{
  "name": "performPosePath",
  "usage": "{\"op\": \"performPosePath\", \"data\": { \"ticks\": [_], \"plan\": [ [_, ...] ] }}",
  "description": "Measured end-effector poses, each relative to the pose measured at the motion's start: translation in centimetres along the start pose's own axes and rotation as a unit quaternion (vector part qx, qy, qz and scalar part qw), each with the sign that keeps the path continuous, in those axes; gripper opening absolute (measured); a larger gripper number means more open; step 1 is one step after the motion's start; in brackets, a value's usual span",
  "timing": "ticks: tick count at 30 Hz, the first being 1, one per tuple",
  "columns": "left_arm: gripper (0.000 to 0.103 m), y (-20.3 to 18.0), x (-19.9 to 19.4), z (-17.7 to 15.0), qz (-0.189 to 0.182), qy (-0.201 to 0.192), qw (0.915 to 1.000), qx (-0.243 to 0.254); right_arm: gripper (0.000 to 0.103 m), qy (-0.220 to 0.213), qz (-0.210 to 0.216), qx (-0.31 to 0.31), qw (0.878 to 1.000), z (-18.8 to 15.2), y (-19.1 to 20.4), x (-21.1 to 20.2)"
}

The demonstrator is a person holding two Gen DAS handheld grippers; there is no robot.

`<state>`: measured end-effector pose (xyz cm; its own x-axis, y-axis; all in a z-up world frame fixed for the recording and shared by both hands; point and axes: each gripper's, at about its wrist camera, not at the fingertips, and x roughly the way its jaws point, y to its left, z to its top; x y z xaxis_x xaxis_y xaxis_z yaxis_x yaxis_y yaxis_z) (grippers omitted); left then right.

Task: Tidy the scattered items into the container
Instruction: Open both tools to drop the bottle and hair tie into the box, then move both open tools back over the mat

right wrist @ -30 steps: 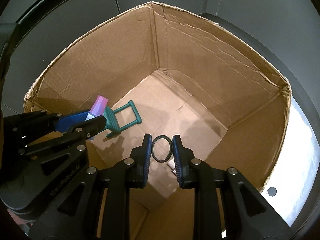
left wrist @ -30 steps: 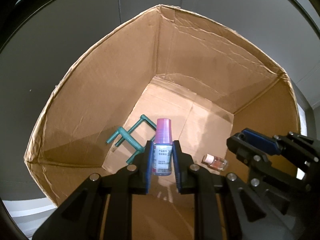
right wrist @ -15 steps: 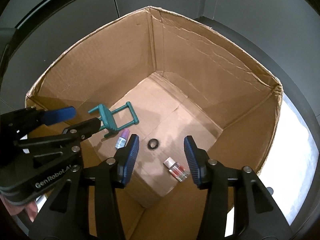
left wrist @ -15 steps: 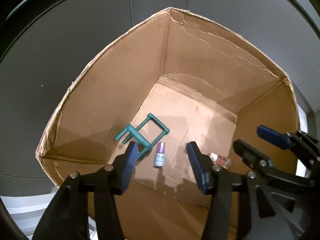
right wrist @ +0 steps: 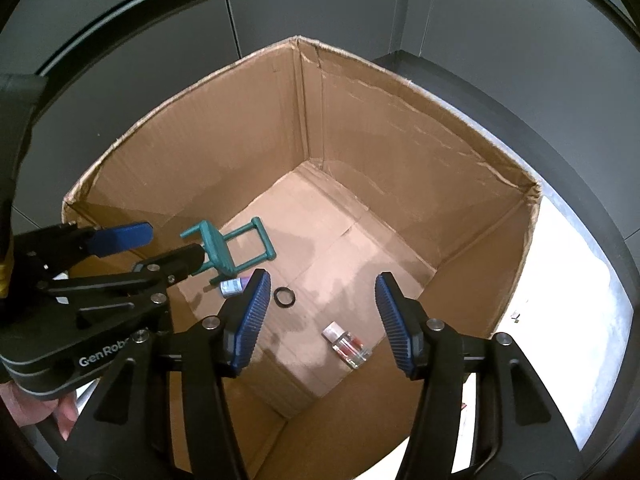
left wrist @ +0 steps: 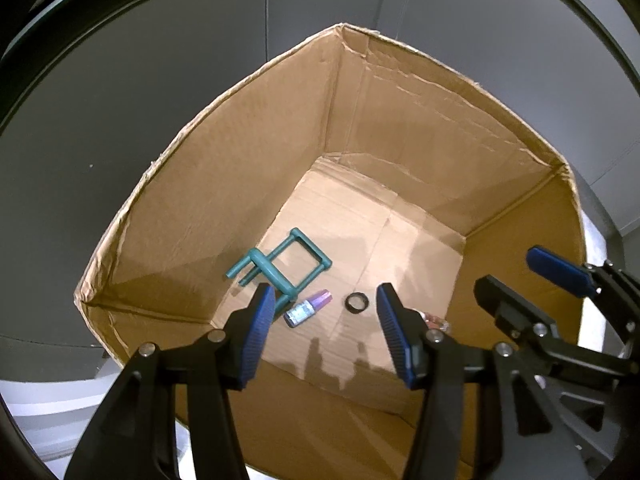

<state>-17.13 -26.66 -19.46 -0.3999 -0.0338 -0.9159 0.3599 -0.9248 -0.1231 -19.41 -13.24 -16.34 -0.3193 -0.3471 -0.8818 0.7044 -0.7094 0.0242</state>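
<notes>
Four items lay on the floor of the cardboard box (right wrist: 400,128) — a green toy chair (right wrist: 218,250) on its side, a small purple-capped bottle (left wrist: 306,310) just beside it, a black ring (right wrist: 284,297) near the bottle, and a clear little bottle (right wrist: 347,346) off toward the right wall. The left gripper (left wrist: 325,334) hung above the box with its jaws standing partly apart and nothing between them; the purple-capped bottle lay well below, its long axis slanting up to the right in the left wrist view. The right gripper (right wrist: 319,316) was empty too, its jaws opening, with the ring and the clear bottle far below the gap (neither touched). Both grippers pointed steeply down into the box and stood close side by side, so each showed at the edge of the other's view. By my judgement, the drop was done and the coming move was a withdrawal upward — the box walls rose around the items but stood clear of the fingers, and the open top left plenty of room. No scattered item outside the box showed in either view.
</notes>
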Motion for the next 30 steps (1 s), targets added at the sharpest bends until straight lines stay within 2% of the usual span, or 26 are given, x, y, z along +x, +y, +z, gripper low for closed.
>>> {"op": "performPosePath", "data": {
  "ticks": [10, 12, 14, 17, 20, 25, 30],
  "plan": [
    [0.053, -0.9, -1.7, 0.1, -0.007, -0.018, 0.9998, -0.003, 0.057, -0.03, 0.005, 0.005, 1.0, 0.4, -0.7, -3.3],
    [0.064, -1.2, -2.4, 0.1, -0.007, -0.024, 0.9997, -0.002, 0.057, -0.038, 0.004, 0.004, 0.999, 0.4, -0.8, -4.2],
    [0.076, -1.3, -3.1, 0.2, -0.006, -0.035, 0.9994, -0.003, 0.061, -0.049, -0.001, 0.003, 0.999, 0.3, -1.0, -5.4],
    [0.084, -1.7, -4.0, 0.3, -0.005, -0.049, 0.9988, 0.001, 0.072, -0.068, -0.009, 0.001, 0.998, 0.3, -1.4, -7.1],
    [0.087, -2.1, -4.7, 0.3, -0.008, -0.06, 0.9981, 0.002, 0.078, -0.08, -0.016, 0.003, 0.997, 0.0, -2.0, -8.6],
    [0.092, -3.7, -5.2, 0.2, -0.019, -0.065, 0.9976, 0.014, 0.101, -0.103, -0.043, 0.0, 0.994, -0.9, -3.2, -10.7],
    [0.1, -5.3, -6.0, 0.0, -0.026, -0.075, 0.9967, 0.018, 0.103, -0.101, -0.054, 0.016, 0.993, -2.2, -5.5, -11.9]
  ]
}}
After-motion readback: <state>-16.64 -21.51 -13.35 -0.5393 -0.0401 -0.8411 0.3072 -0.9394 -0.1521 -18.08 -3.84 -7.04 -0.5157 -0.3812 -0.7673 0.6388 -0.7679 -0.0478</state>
